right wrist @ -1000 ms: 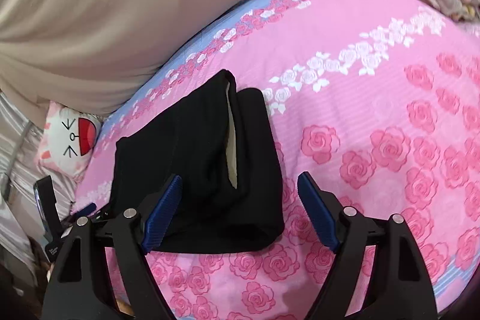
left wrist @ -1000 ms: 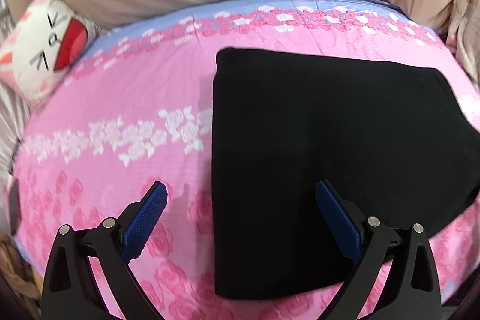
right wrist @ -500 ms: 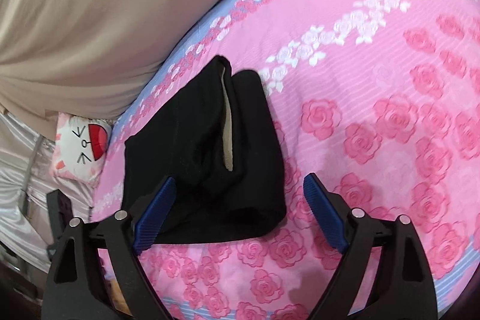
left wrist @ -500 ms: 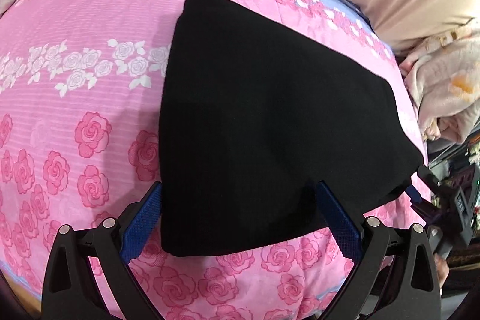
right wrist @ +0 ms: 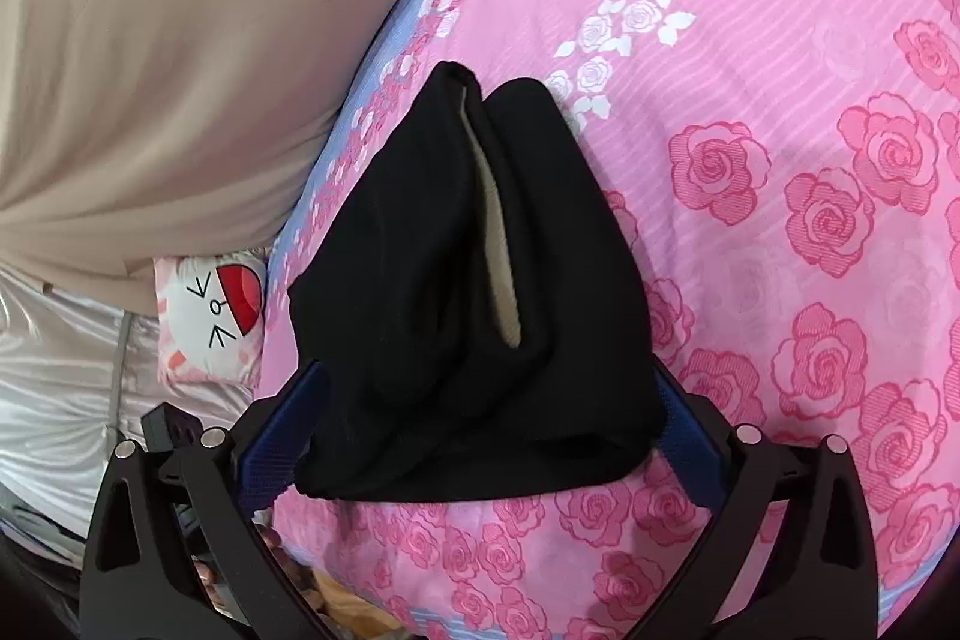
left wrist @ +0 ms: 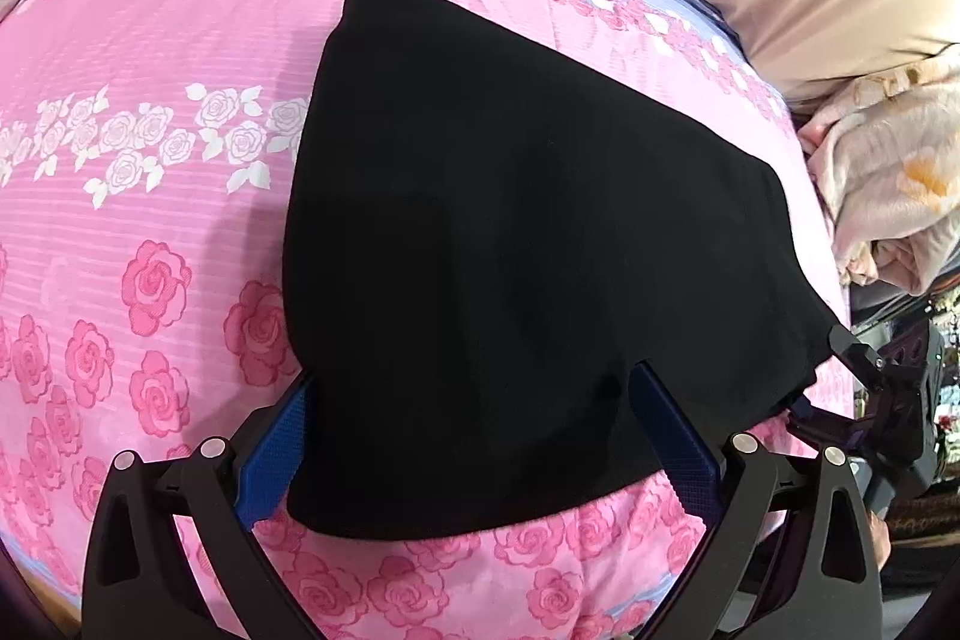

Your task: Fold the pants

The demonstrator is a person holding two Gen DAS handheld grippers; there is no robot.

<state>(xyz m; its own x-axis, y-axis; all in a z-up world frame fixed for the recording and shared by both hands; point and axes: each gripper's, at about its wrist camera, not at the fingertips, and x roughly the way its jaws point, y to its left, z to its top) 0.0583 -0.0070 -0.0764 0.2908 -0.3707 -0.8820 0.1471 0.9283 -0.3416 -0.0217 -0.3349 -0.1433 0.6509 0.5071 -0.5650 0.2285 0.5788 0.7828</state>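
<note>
The black pants (left wrist: 528,244) lie folded into a flat block on the pink rose bedspread (left wrist: 150,196). In the right wrist view the pants (right wrist: 480,316) show their folded end, with a strip of beige lining (right wrist: 498,256) in the fold. My left gripper (left wrist: 474,430) is open, its blue pads (left wrist: 276,454) on either side of the pants' near edge. My right gripper (right wrist: 486,430) is open too, its pads (right wrist: 282,436) astride the near end of the pants. The right gripper also shows at the right edge of the left wrist view (left wrist: 870,388).
A tan cover (right wrist: 180,70) lies along the far side of the bed. A white cat-face pillow (right wrist: 210,310) sits at the bed's far end. A crumpled pale blanket (left wrist: 888,184) lies off the bed's right side. The bed's front edge runs just below both grippers.
Both grippers have moved closer to the pants, so the pads now straddle the near edges. The left view has swung right. The pants have not moved.
</note>
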